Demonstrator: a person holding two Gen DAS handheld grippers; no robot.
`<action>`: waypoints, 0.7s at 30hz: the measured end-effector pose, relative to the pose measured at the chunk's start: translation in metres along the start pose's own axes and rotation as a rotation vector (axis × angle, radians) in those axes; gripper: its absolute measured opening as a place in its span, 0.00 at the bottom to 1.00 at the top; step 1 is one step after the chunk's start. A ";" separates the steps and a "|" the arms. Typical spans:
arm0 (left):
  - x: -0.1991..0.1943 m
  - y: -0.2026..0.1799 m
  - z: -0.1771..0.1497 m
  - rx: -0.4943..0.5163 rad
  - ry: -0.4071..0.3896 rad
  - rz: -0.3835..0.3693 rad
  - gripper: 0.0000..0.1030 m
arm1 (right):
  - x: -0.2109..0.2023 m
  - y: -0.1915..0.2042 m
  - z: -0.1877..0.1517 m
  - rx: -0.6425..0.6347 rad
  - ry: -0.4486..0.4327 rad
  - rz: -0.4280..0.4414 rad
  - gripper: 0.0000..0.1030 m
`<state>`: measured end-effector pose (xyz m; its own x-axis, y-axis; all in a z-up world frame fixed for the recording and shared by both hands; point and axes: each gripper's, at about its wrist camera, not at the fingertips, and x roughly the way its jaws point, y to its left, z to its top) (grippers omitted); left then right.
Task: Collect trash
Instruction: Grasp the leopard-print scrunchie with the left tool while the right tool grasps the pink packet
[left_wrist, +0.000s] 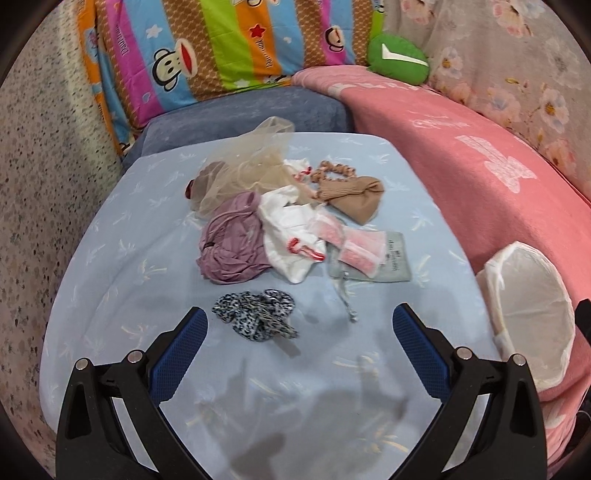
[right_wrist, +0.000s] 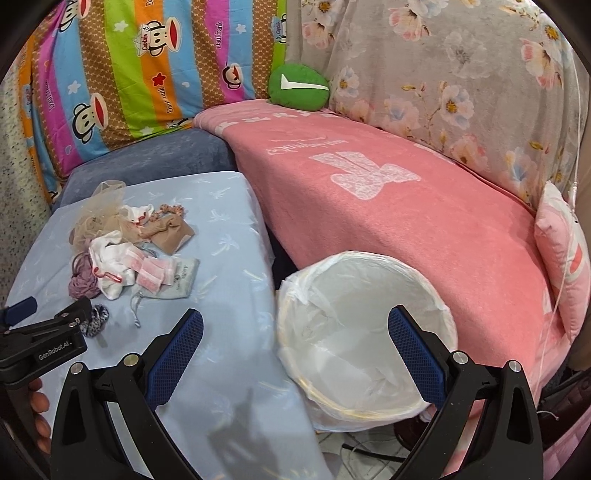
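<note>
Leopard-print scrunchie (left_wrist: 255, 319): nearest item of the litter on the blue table (left_wrist: 110, 295); none collected yet. My left gripper (left_wrist: 299, 328) hovers spread just short of it. Right gripper (right_wrist: 295, 332), spread, over the lined bin (right_wrist: 436, 295). Next: lower, pinch, carry across.

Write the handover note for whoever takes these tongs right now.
Left tongs: open, empty, hovering over the leopard-print scrunchie, the nearest item.
Right tongs: open, empty, above the white-lined bin beside the blue table.
Bin looks empty; nothing collected yet.
Left on the table: scrunchie, purple cloth, white bag with red handles, pink zip packets on a grey pouch, tan knit piece, beige mesh bag.
</note>
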<state>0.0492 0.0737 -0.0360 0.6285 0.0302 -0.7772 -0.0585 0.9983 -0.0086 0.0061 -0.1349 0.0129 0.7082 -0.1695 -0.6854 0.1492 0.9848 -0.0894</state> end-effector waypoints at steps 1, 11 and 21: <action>0.004 0.004 0.001 -0.008 0.005 0.009 0.93 | 0.004 0.005 0.002 0.001 0.000 0.013 0.94; 0.053 0.047 0.001 -0.078 0.081 -0.008 0.93 | 0.044 0.055 0.015 0.002 0.022 0.113 0.94; 0.082 0.066 -0.002 -0.109 0.158 -0.133 0.66 | 0.099 0.117 0.022 -0.032 0.082 0.208 0.90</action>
<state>0.0952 0.1417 -0.1018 0.5078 -0.1185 -0.8533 -0.0720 0.9812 -0.1791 0.1087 -0.0369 -0.0491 0.6629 0.0395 -0.7477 -0.0169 0.9991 0.0378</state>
